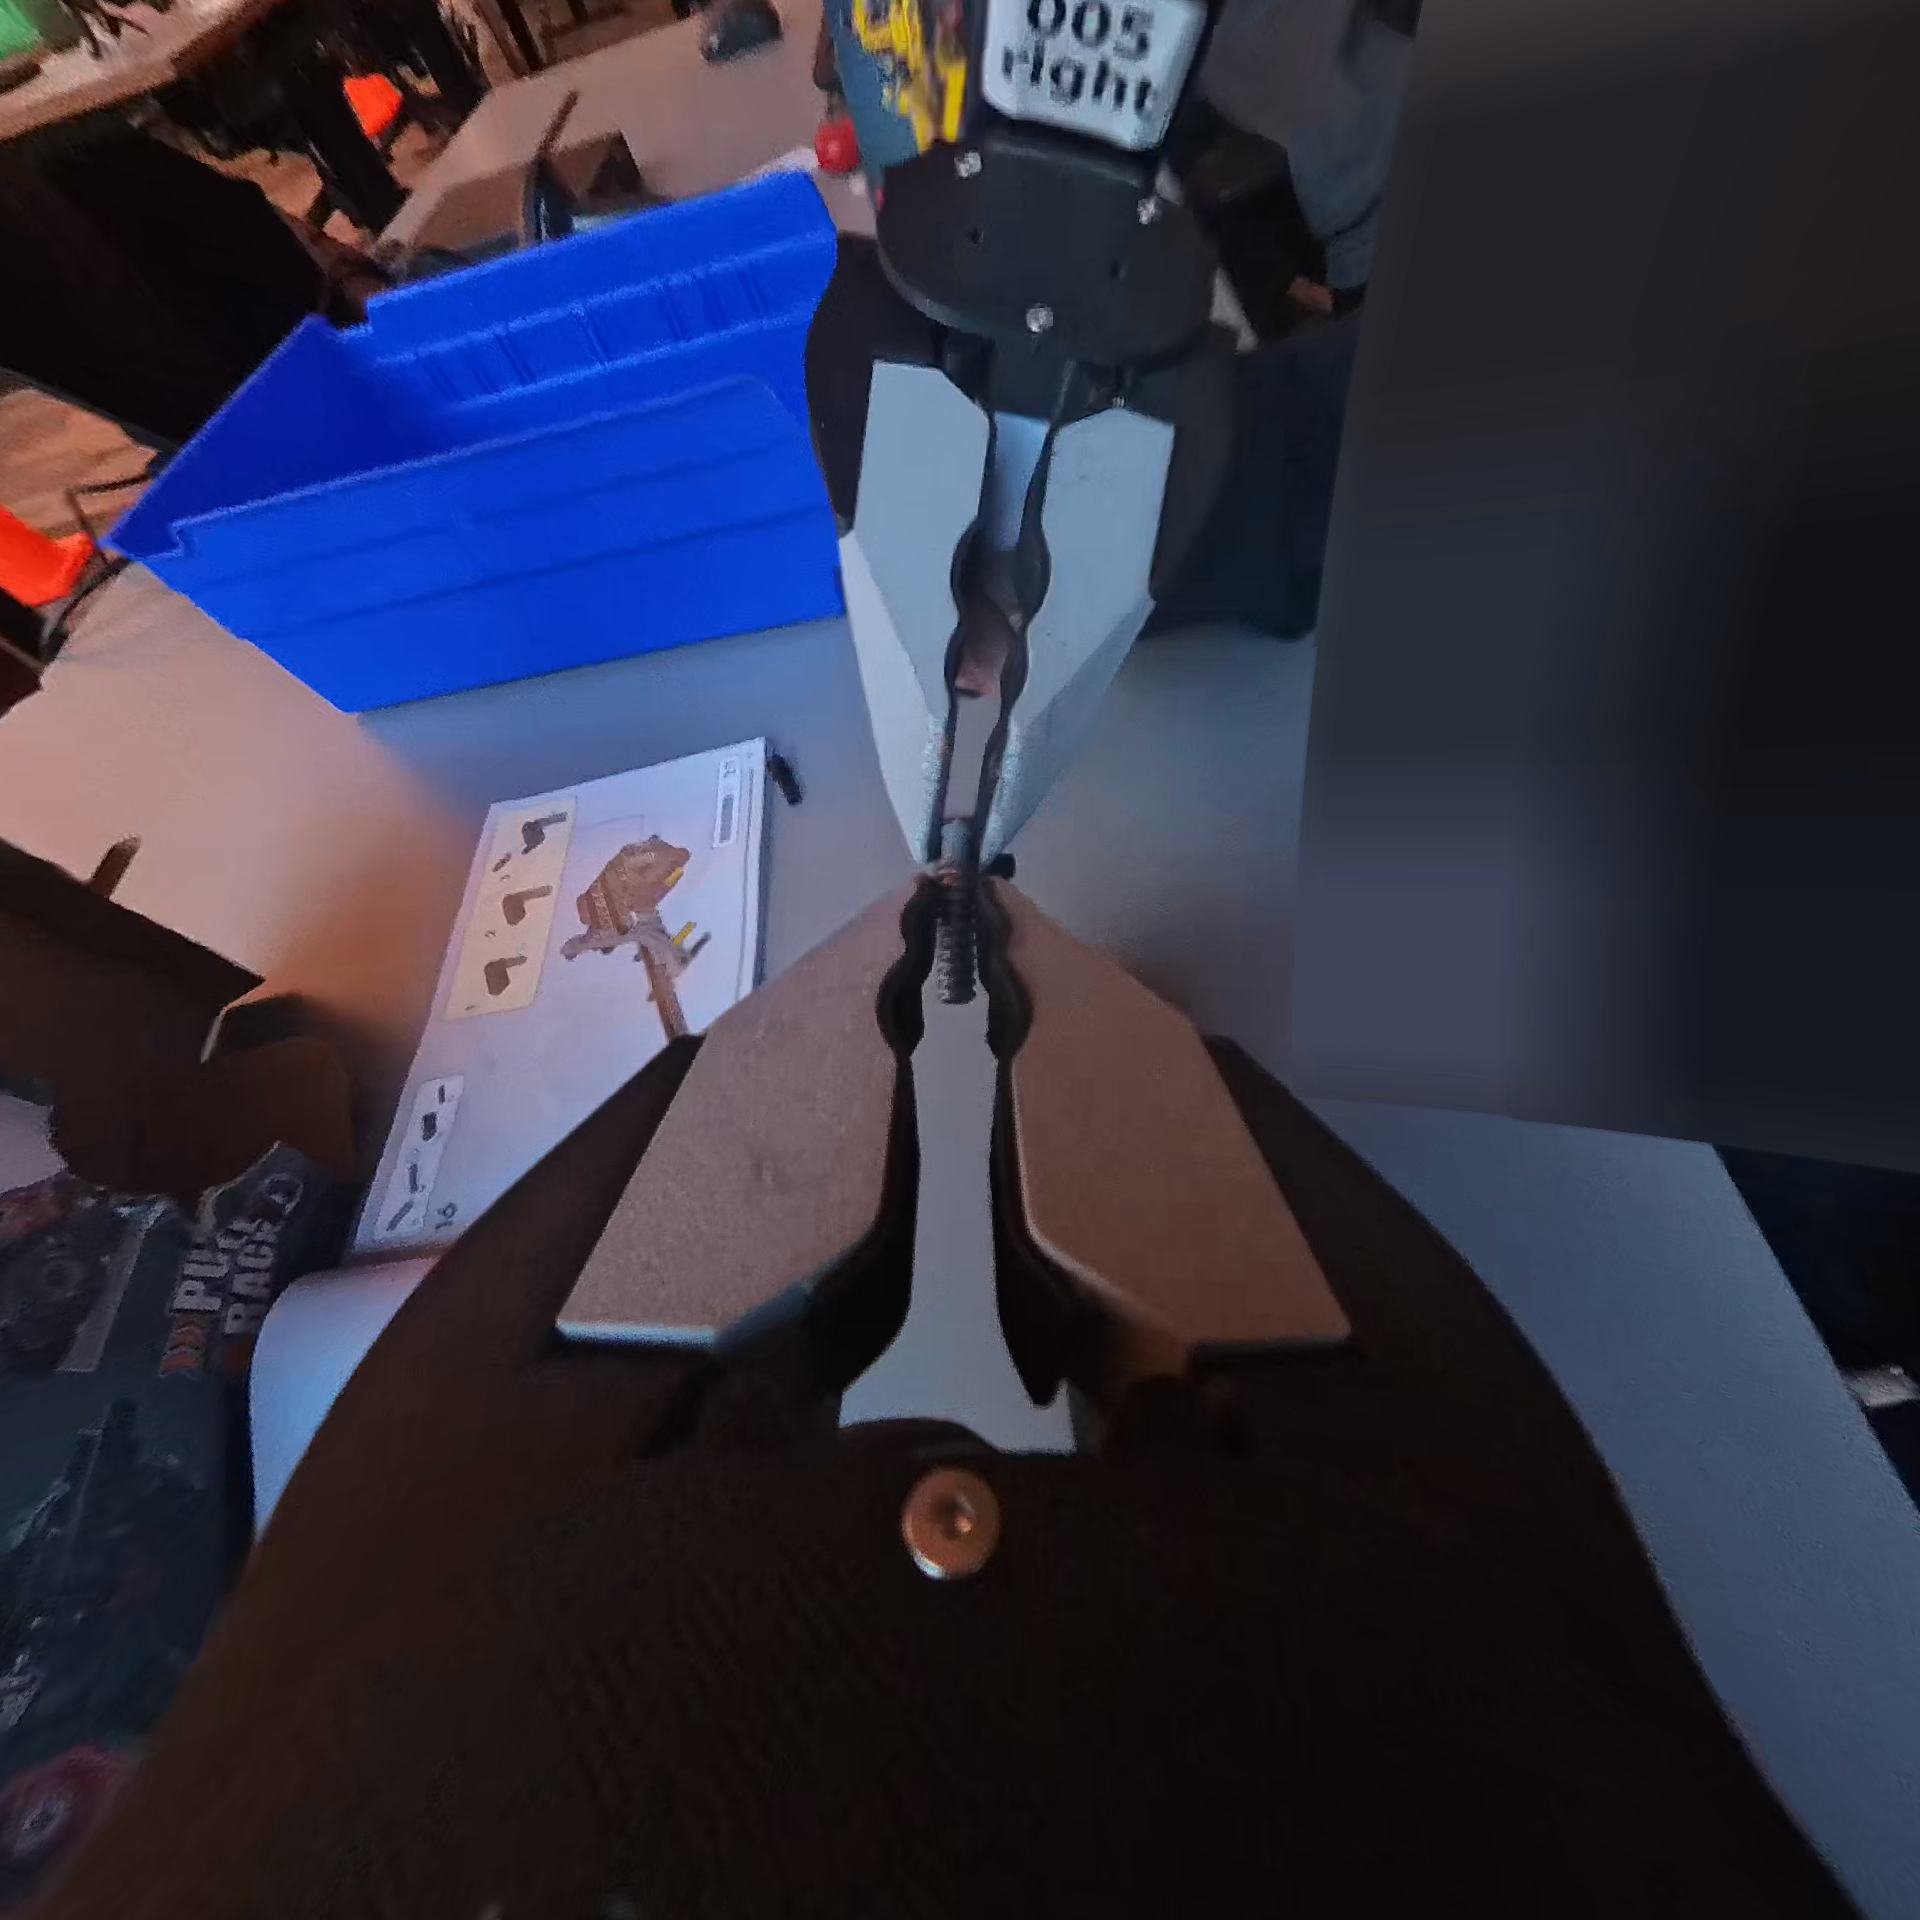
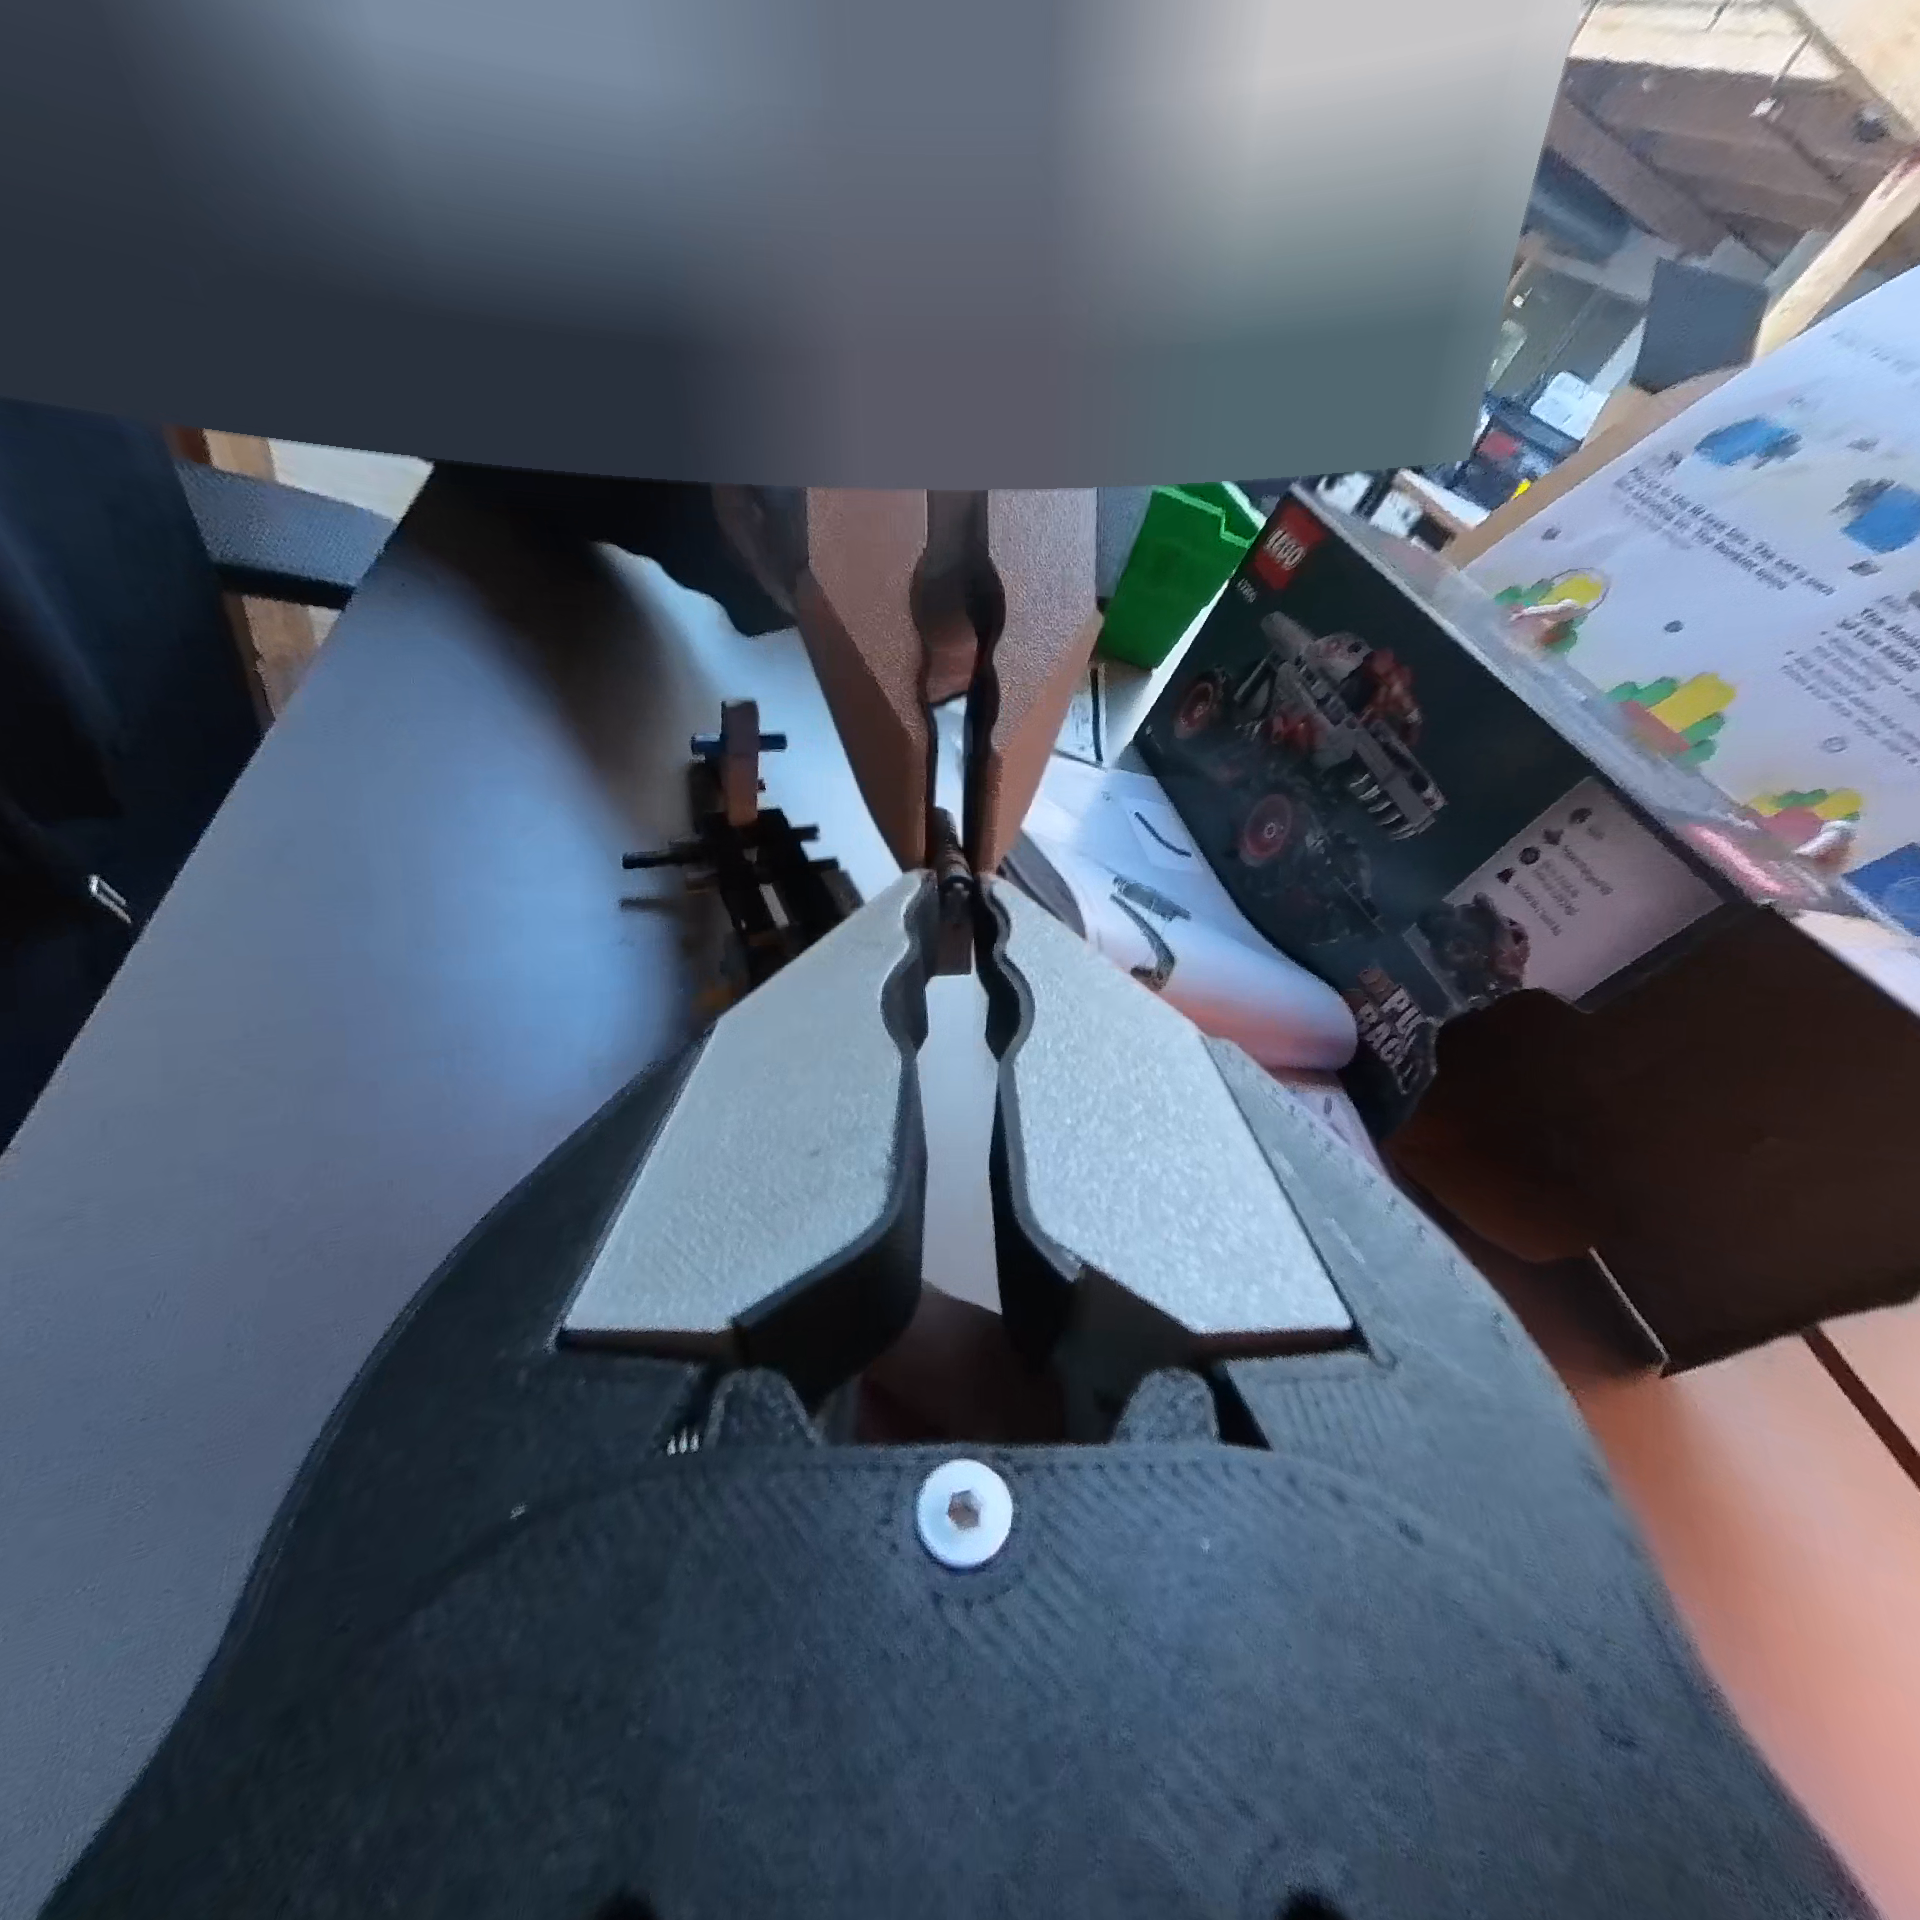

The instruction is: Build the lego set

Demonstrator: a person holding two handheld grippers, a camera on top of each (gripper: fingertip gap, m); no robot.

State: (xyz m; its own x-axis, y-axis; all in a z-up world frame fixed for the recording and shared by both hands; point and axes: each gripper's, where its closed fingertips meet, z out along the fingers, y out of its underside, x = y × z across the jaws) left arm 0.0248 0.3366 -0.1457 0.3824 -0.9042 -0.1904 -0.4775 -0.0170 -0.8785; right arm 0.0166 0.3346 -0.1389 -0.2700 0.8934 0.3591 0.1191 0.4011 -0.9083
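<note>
White table [image 1: 1195, 727] underneath everything. Blue plastic bin [image 1: 499, 488] standing on its far side in the left wrist view, open top tilted toward the camera. Dark set box [image 2: 1403, 748] with a monster-truck picture lying at the table's edge in the right wrist view, a brown cardboard box [image 2: 1683, 1122] just beside it. Open instruction booklet [image 1: 613, 956] flat on the table, between the blue bin and the set box. Partly built dark lego frame [image 2: 748, 842], axles sticking out sideways, resting on the table behind the meeting fingertips.

Left gripper [image 1: 954, 914] nearly closed, jaws pinching one end of a small spring-like ribbed piece [image 1: 954, 961]. Right gripper [image 2: 956, 914] likewise nearly closed, tips meeting the left's tips head-on, gripping a small dark part [image 2: 951, 935] at the other end. Both raised above the table, tip to tip. Cannot tell whether the two held bits are joined. Small black pin [image 1: 784, 774] lying loose just beyond the booklet's far corner.
</note>
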